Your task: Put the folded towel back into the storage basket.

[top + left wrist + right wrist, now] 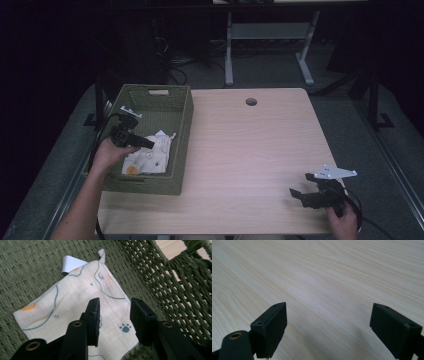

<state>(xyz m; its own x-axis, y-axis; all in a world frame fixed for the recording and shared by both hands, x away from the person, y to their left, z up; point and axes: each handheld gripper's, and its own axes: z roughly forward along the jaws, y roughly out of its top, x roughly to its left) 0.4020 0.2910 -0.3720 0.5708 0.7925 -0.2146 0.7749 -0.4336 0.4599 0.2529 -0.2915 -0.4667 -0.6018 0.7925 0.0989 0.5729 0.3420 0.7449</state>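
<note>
Here the cloth (pixel 75 307) lies flat inside the green basket (pixel 182 125); the left gripper (pixel 113 315) hovers over it, jaws parted and empty. The right gripper (pixel 328 322), well away from the basket, stands wide open over the table (pixel 324 270).

Pale wooden table (pixel 250 150) with a round hole (pixel 251 102); behind it, a white-legged desk frame (pixel 270 45).

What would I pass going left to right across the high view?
Left gripper → cloth in the basket → table hole → right gripper.
</note>
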